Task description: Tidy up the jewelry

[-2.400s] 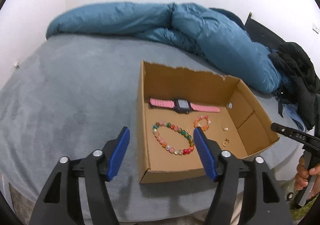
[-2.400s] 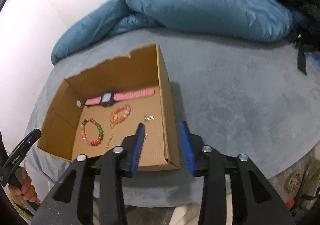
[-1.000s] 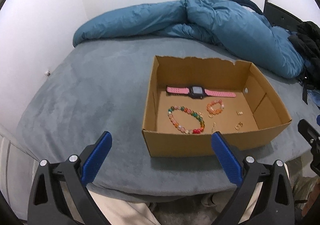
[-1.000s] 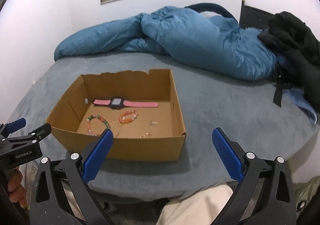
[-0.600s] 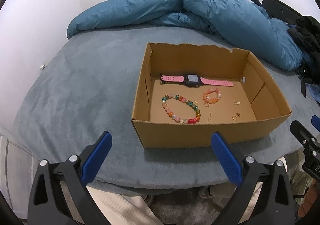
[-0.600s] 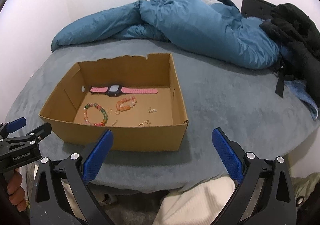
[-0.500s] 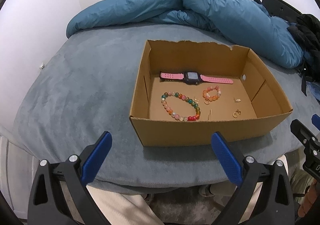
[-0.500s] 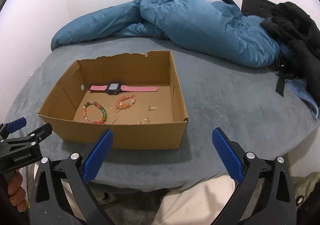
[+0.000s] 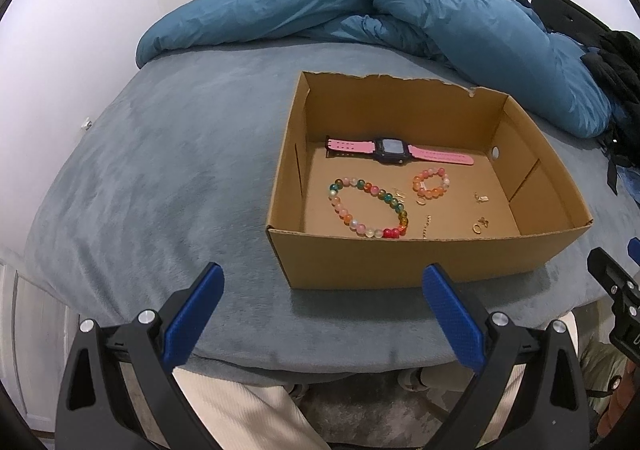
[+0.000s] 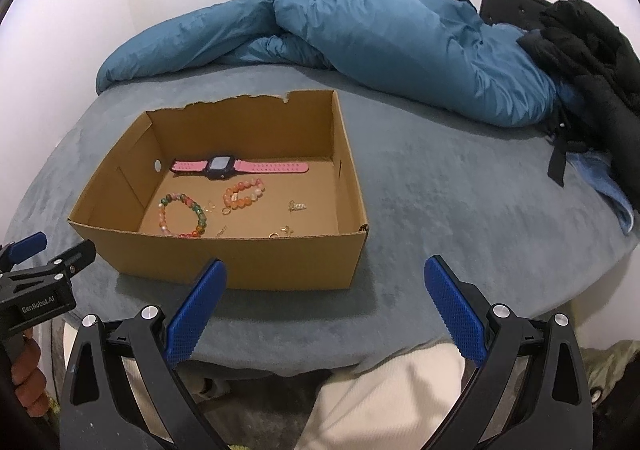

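Resting surface: grey-blue bed cover, with a rumpled teal duvet along its far edge.
Container: open cardboard box on the cover near the front edge, its far wall torn along the top.
Watch: pink-strapped watch laid flat along the far wall inside the box.
Large bracelet: multicoloured bead bracelet on the box floor, near the left wall.
Small bracelet: orange bead bracelet just in front of the watch, apart from the large one.
Small items: gold pieces scattered on the floor toward the right side; type cannot be told.
Left gripper: jaws spread wide, empty, held short of the box front wall.
Right gripper: jaws spread wide, empty, likewise short of the box.
Side clutter: black clothing at the right edge of the bed.
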